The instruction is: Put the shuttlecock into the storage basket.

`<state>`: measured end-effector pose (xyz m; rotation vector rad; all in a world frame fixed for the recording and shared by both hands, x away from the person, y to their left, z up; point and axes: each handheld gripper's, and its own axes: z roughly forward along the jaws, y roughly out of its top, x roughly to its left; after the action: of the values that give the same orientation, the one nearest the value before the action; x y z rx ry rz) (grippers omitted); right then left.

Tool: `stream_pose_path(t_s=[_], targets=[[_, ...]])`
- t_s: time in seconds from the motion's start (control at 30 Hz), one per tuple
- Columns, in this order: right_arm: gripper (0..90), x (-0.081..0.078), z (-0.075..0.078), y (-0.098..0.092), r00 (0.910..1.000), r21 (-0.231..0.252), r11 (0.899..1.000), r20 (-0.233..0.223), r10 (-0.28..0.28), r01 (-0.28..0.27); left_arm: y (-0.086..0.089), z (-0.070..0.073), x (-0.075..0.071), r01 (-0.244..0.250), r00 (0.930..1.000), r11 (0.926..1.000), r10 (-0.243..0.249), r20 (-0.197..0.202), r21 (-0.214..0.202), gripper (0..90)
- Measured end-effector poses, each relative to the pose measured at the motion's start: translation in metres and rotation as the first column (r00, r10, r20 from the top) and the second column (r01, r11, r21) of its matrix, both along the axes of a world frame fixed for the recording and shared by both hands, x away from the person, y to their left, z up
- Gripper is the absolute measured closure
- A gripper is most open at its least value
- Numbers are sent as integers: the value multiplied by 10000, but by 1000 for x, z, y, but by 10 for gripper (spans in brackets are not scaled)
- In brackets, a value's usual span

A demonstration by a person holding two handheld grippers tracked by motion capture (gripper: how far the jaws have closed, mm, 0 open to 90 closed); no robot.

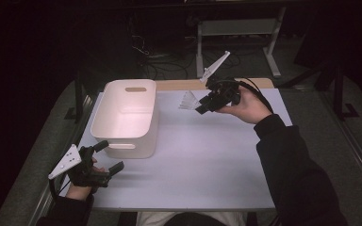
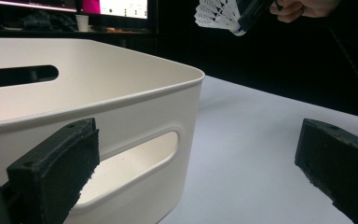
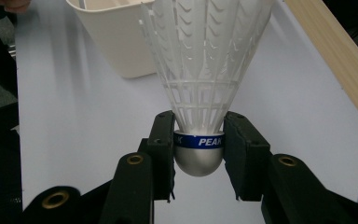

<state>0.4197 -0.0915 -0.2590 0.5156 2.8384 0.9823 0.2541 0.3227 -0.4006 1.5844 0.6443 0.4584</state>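
Bench (image 1: pixel 207 160) white, takes the centre of the high view; cream bin (image 1: pixel 127 115) sits at its left-centre, open top, handle slots in the end walls. Step in hand, as I read it: carry the shuttlecock (image 1: pixel 189 100) over to the bin and drop it in. Best done by keeping it high enough to pass the near rim, centring over the opening, then opening the fingers without a flick, since so light a thing drifts. Right gripper (image 1: pixel 201 104), upper centre, fingers clenched on the shuttlecock's base. Left gripper (image 1: pixel 107 155), lower left, fingers released, empty, beside the bin's corner. Shuttlecock: white ribbed plastic skirt, blue band reading PEAK, rounded silver-grey nose.
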Motion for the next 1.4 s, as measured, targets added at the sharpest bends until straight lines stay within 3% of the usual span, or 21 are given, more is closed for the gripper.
stream_pose_path(t_s=[0.67,0.93,1.03,1.4], targets=[[643,5,15,25,9992,171,9992,145,366,-369,0,0,0,25,10000,10000,-25,8,-7,0],[643,8,20,30,9991,474,9980,30,420,-421,0,0,0,34,10000,10000,-34,14,-12,0],[643,10,23,33,9989,814,9956,-48,461,-456,0,0,0,44,10000,10000,-44,1,-10,0],[643,13,23,48,9977,974,9931,-64,668,-659,0,0,0,48,10000,10000,-48,17,-20,0]])
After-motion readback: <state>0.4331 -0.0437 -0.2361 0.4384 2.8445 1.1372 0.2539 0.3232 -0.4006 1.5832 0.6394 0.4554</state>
